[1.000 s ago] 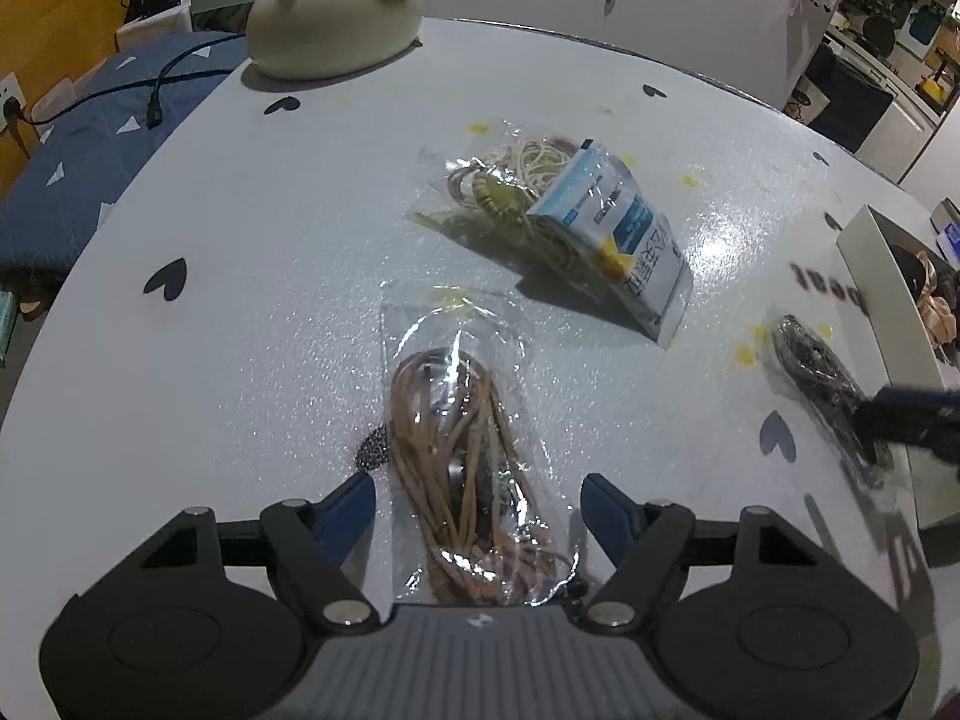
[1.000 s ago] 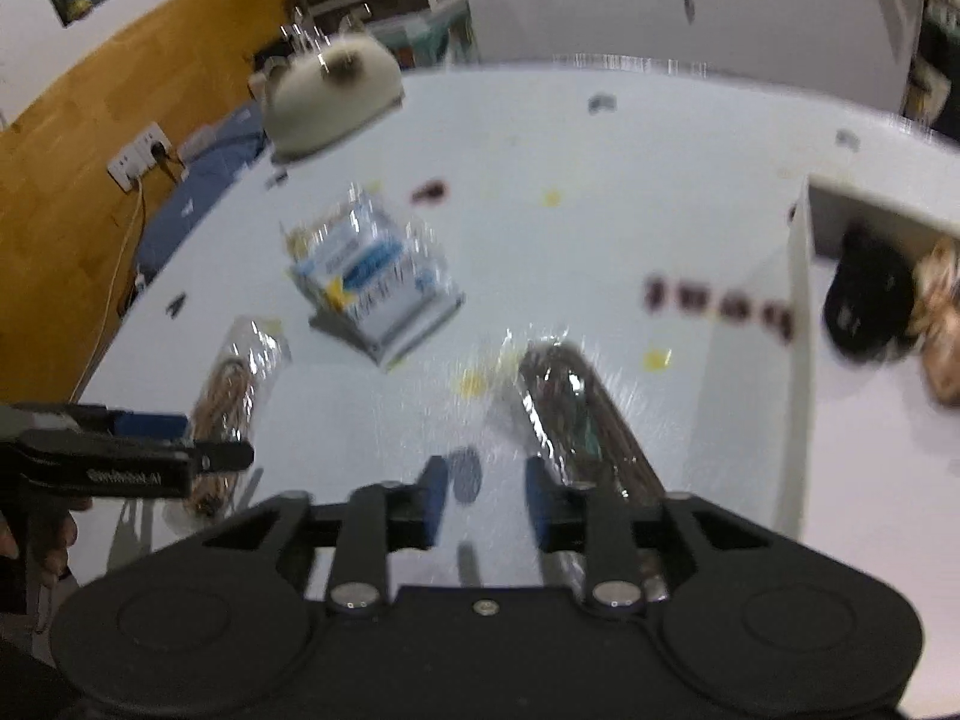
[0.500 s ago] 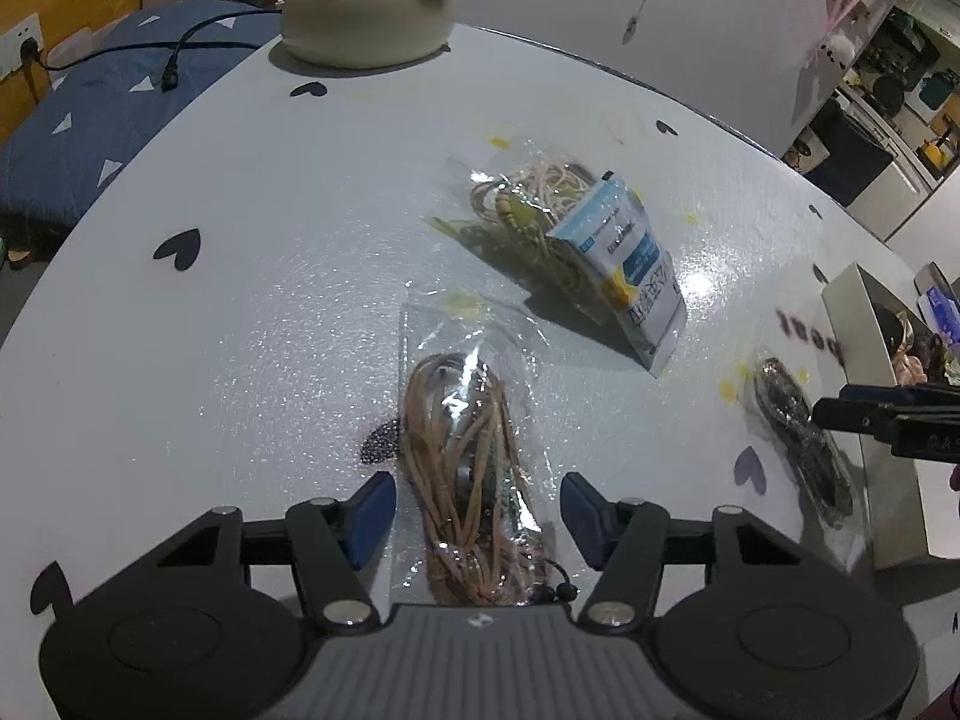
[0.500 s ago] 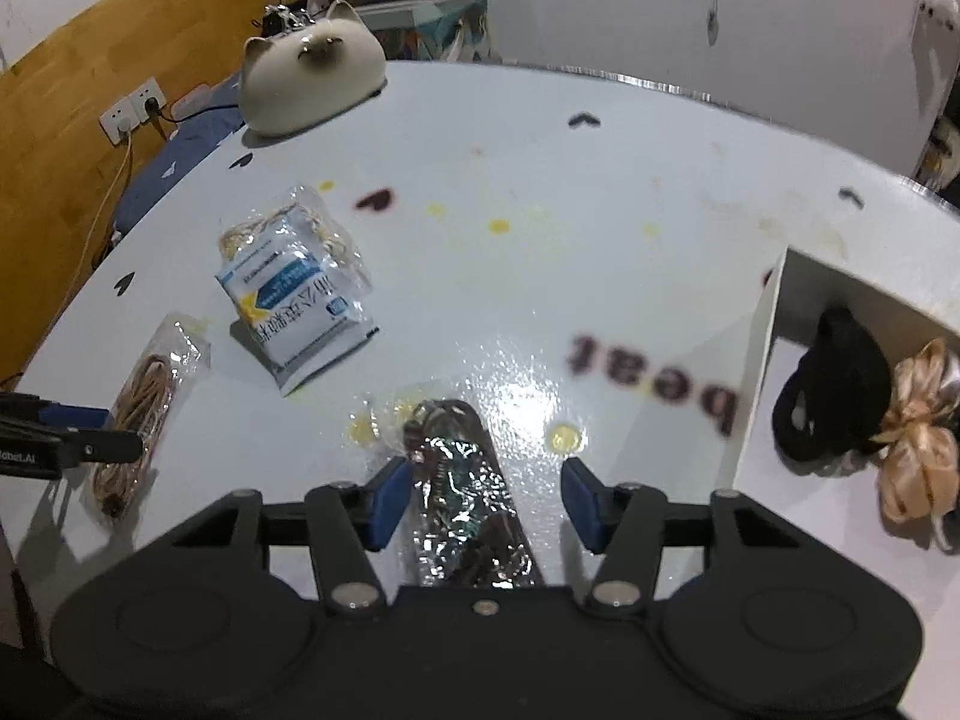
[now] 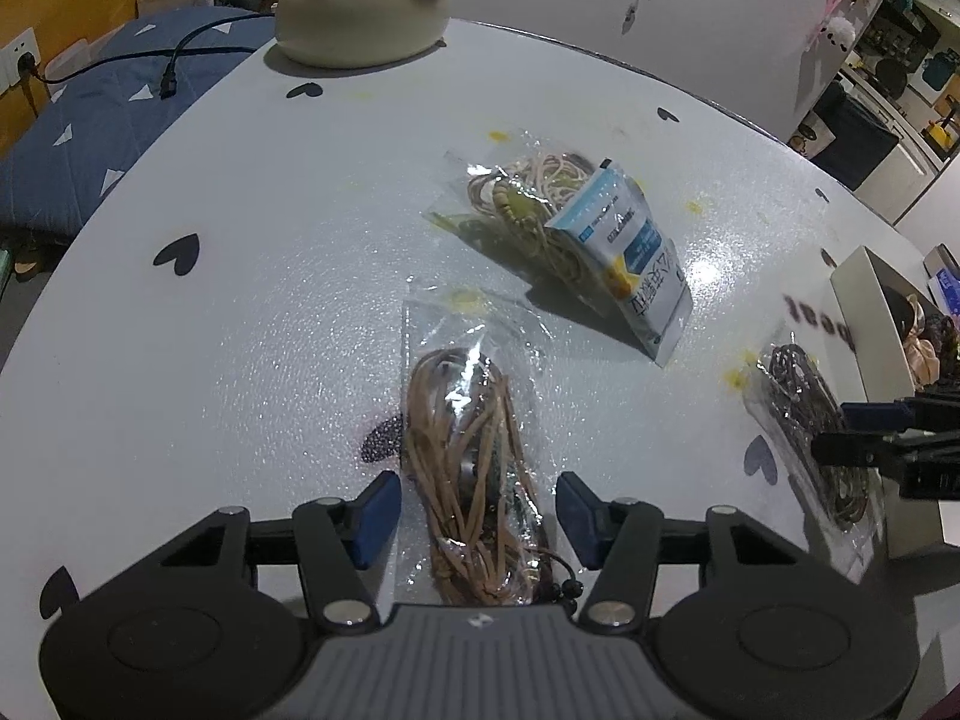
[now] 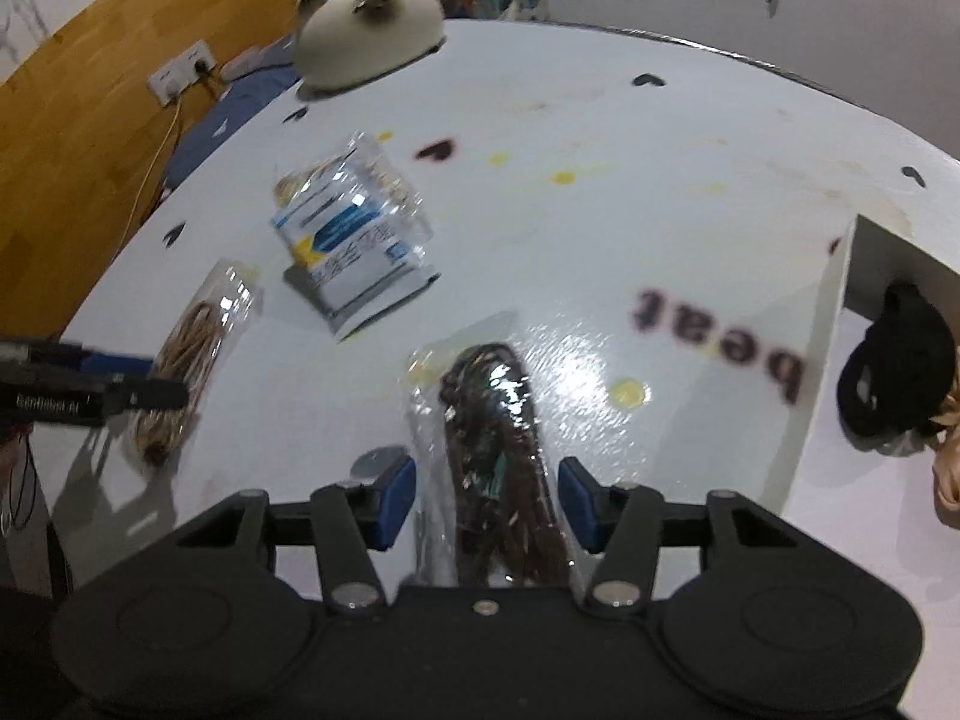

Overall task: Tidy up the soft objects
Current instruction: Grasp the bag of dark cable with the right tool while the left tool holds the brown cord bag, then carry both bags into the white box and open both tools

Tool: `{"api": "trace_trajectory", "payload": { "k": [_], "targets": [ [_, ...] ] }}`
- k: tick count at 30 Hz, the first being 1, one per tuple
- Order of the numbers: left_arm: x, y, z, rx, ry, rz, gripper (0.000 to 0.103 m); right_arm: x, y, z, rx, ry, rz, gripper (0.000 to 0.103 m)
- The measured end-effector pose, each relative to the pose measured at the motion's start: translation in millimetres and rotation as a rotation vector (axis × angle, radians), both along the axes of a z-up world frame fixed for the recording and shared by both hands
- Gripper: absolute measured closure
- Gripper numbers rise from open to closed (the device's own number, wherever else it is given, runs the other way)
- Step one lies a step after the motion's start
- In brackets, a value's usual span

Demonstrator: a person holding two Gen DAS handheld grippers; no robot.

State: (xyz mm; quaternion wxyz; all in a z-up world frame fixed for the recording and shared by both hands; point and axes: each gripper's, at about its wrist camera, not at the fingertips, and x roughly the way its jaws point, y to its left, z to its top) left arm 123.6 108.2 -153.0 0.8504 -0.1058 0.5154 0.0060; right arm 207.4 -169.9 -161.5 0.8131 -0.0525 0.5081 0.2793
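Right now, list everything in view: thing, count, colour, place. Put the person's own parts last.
table: one, white with black hearts, under everything.
tan cord bag: one, clear bag of tan cord, flat on the table between the left claw's pads.
dark cord bag: one, clear bag of dark cord, between the right claw's pads.
pale cord bag: one, mid-table, under the packet.
packet: one, blue-white, leaning on the pale cord bag.
cat figure: one, cream, far edge.
box: one, white, right side, holding black and tan soft items.
left claw: open.
right claw: open.
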Motion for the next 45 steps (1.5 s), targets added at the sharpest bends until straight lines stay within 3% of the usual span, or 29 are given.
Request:
{"api": "trace_trajectory", "payload": {
  "k": [7, 9, 10, 13, 17, 28, 36, 45],
  "targets": [
    [1, -1, 0, 0.017, -0.003, -0.007, 0.050, -2, 3, -5, -0.024, 0.008, -0.011, 0.052],
    [1, -1, 0, 0.026, -0.004, -0.007, 0.055, -6, 6, -9, -0.059, -0.006, -0.005, 0.055],
    [1, -1, 0, 0.032, -0.004, -0.006, 0.062, -8, 8, -9, -0.068, -0.017, 0.000, 0.058],
    [0, 4, 0, 0.019, -0.007, 0.009, 0.071, -11, 9, -8, -0.045, -0.006, -0.023, 0.073],
    [-2, 6, 2, 0.004, -0.017, 0.013, 0.078, -17, 11, -3, -0.045, -0.025, -0.085, 0.079],
    [-8, 6, 16, -0.026, -0.080, 0.013, 0.091, -36, 10, 31, 0.042, -0.104, -0.219, 0.080],
    [-9, -1, 43, -0.060, -0.156, 0.006, 0.091, -45, 5, 44, 0.074, -0.126, -0.253, 0.080],
    [-1, -40, 81, -0.143, -0.257, -0.041, 0.091, -50, -25, 74, 0.151, -0.187, -0.339, 0.080]
  ]
}}
